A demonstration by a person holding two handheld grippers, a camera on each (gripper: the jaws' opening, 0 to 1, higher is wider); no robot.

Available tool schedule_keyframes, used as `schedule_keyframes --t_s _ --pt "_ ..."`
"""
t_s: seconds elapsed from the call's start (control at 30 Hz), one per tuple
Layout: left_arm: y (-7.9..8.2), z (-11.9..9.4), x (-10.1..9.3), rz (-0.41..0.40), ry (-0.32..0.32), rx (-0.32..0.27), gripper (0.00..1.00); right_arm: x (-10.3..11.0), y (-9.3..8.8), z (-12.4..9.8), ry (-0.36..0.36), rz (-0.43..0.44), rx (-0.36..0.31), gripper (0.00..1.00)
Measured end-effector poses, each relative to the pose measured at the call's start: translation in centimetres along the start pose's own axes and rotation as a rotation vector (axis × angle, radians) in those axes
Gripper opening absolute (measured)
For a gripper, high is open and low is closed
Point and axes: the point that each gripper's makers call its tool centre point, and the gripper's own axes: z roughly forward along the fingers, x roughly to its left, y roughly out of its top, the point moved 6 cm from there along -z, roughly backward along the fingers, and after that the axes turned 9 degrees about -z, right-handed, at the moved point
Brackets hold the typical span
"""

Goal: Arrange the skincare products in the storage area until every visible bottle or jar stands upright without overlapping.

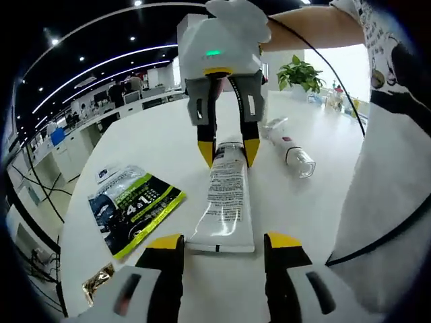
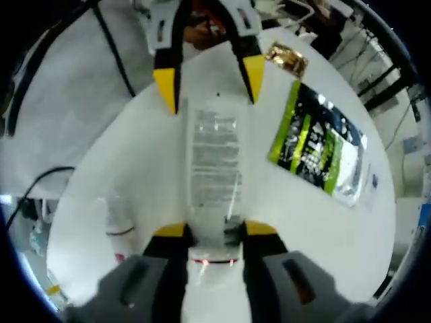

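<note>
The left gripper sits low over the white desk with its yellow tips spread wide, one on each side of the flat end of a big white tube. It does not pinch the tube. The tube lies flat on the desk with small print down its side. At the far end of the tube the right gripper comes down from a person's arm. Its yellow tips sit on both sides of the cap end, very close, and in the right gripper view the right gripper seems to be pinching the cap end of the tube. To one side of the tube lies a flat green and black packet, and near the desk edge there is a small gold wrapper. Farther off a clear bottle lies on its side, well apart from the tube. I cannot see what is inside the tube, and I cannot tell what is in the clear bottle. Way back, a green plant stands on the desk. The job looks like it has only just started, because nothing stands up yet. The tube and the clear bottle both need to be stood up.
</note>
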Motion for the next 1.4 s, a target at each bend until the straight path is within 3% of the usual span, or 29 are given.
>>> schedule_keyframes --t_s 0.07,0.43,0.6,0.67,0.8,0.9,1.1,1.2,1.33,1.4 --pt "0.2 0.1 0.1 0.011 0.006 -0.023 0.42 0.1 0.1 0.0 0.011 -0.012 0.004 0.28" --pt "0.0 -0.2 0.1 -0.034 -0.012 -0.028 0.40 0.2 0.4 0.0 0.015 0.001 0.003 0.29" --pt "0.0 -0.2 0.2 -0.038 -0.022 -0.010 0.40 0.8 0.6 0.1 -0.063 0.055 -0.022 0.30" --pt "0.0 -0.2 0.2 -0.052 -0.033 -0.003 0.40 0.8 0.6 -0.2 -0.119 0.104 -0.028 0.31" --pt "0.1 -0.2 0.1 -0.101 -0.053 0.001 0.40 1.2 1.0 -0.4 -0.245 0.120 -0.017 0.31" --pt "0.2 -0.3 0.2 -0.200 -0.086 -0.009 0.40 1.5 1.4 -0.5 -0.362 0.085 -0.007 0.29" --pt "0.4 -0.3 0.5 -0.254 -0.106 -0.004 0.40 2.3 1.8 -0.4 -0.534 0.040 0.043 0.26" --pt "0.5 -0.3 0.5 -0.315 -0.137 -0.004 0.40 2.4 2.0 -0.2 -0.556 0.057 0.055 0.24" --pt "0.4 -0.3 0.4 -0.304 -0.134 -0.006 0.41 2.0 1.9 -0.4 -0.511 0.057 0.053 0.23" --pt "0.4 -0.3 0.2 -0.255 -0.121 -0.009 0.41 1.8 1.8 -0.4 -0.477 0.049 0.040 0.22"
